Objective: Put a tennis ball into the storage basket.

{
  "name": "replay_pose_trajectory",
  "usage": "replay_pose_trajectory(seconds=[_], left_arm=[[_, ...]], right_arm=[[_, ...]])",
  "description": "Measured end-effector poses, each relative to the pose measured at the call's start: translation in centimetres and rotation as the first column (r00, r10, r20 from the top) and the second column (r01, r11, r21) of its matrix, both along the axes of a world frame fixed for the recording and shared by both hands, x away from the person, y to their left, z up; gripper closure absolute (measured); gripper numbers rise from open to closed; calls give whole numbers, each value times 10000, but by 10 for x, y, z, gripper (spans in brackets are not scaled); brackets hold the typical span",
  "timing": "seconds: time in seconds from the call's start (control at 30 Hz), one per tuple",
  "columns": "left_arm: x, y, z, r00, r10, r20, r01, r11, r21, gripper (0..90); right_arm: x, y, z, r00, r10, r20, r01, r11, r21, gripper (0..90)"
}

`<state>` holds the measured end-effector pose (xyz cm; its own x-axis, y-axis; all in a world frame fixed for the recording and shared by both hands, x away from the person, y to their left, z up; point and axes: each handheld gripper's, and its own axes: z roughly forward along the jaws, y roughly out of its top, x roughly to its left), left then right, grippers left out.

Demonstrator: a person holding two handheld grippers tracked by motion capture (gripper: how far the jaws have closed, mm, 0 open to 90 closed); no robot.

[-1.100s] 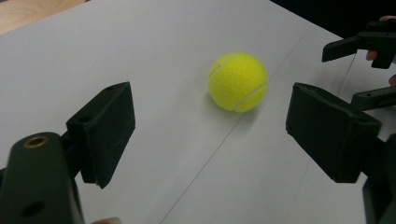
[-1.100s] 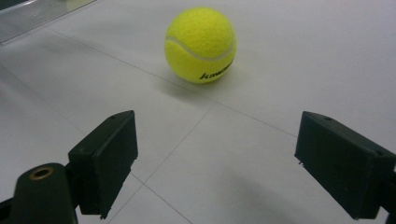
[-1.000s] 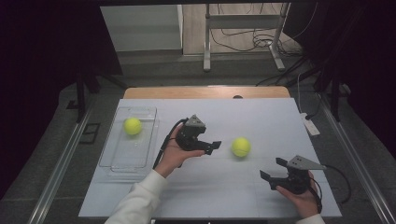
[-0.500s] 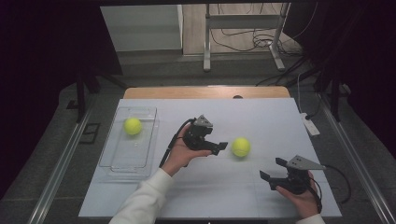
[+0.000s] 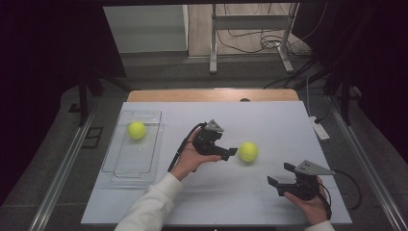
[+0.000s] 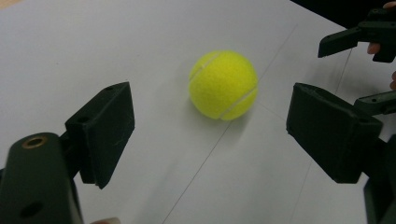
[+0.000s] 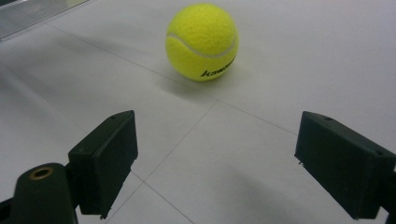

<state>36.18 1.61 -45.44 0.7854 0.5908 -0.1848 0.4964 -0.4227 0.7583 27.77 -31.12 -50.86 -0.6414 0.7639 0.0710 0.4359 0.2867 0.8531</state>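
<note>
1. High view: the left hand-held gripper (image 5: 230, 153), jaws spread, sits just left of the tennis ball (image 5: 248, 151) mid-worktop (image 5: 269, 120); advance rightward.
2. Left gripper view: centre the tennis ball (image 6: 223, 85) before closing.
3. Right gripper view: the right hand-held gripper (image 7: 215, 163), spread and empty, should wait.

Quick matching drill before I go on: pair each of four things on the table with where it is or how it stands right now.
Things:
1. ball near the left tongs
2. second ball
3. left tongs
4. right tongs

States:
A. inside the clear tray
B. open, at the table's near right
C. loose on the white table, mid-table
D. open, aimed at a ball just ahead, not touching it

Pairs: 1-C, 2-A, 3-D, 4-B
</note>
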Motion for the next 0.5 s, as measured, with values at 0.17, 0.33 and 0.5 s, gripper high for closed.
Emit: replay_pose_trajectory(seconds=[0.17, 0.33, 0.5], left_arm=[[2, -2, 0, 10000, -33, -43, 33, 10000, -22, 163], [4, -7, -2, 9999, -76, -130, 75, 9999, -98, 163], [7, -13, -4, 9998, -116, -185, 115, 9999, -52, 163]], right_arm=[[0, 0, 0, 10000, 14, -8, -14, 10000, -11, 132], [0, 0, 0, 10000, 22, -15, -22, 10000, -21, 132], [0, 0, -1, 10000, 21, -16, -21, 10000, -11, 132]])
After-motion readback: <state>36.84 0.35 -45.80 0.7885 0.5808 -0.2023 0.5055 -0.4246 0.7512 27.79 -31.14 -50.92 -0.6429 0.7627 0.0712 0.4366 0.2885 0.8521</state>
